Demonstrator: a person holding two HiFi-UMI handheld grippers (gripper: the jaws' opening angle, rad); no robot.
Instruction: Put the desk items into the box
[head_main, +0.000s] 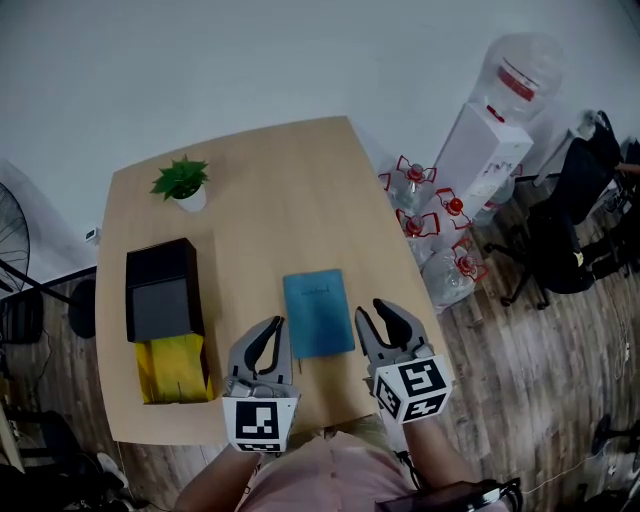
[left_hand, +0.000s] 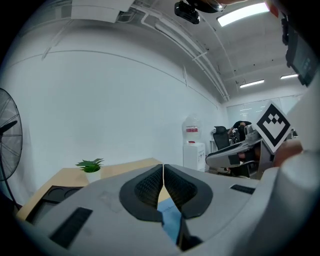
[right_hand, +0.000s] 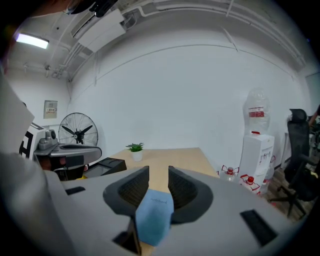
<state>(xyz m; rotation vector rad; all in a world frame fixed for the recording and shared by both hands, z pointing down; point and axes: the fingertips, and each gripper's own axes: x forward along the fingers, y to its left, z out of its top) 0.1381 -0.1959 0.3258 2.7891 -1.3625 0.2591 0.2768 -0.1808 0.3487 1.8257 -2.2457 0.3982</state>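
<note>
Left tongs clenched, empty; right tongs released; notebook flat on surface between them; box further left.

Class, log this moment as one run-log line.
left gripper: shut, empty | right gripper: open, empty | notebook: flat on table, untouched

I read the desk as pale wood-look laminate, smooth and matt. Notebook near its front edge: blue matt cover, cloth or paper, can't tell. Box by the left edge: black, matt, card-like, with an equally dull grey panel. Yellow sheet at the front-left corner: creased, slight sheen, plastic or paper. Pot at the back-left corner: white, smooth, light gloss. Left gripper and right gripper: grey matt plastic shells. Pads are black, finely ribbed, rubbery. Floor: worn wood planks. Water bottles off the right edge: clear glossy plastic.
</note>
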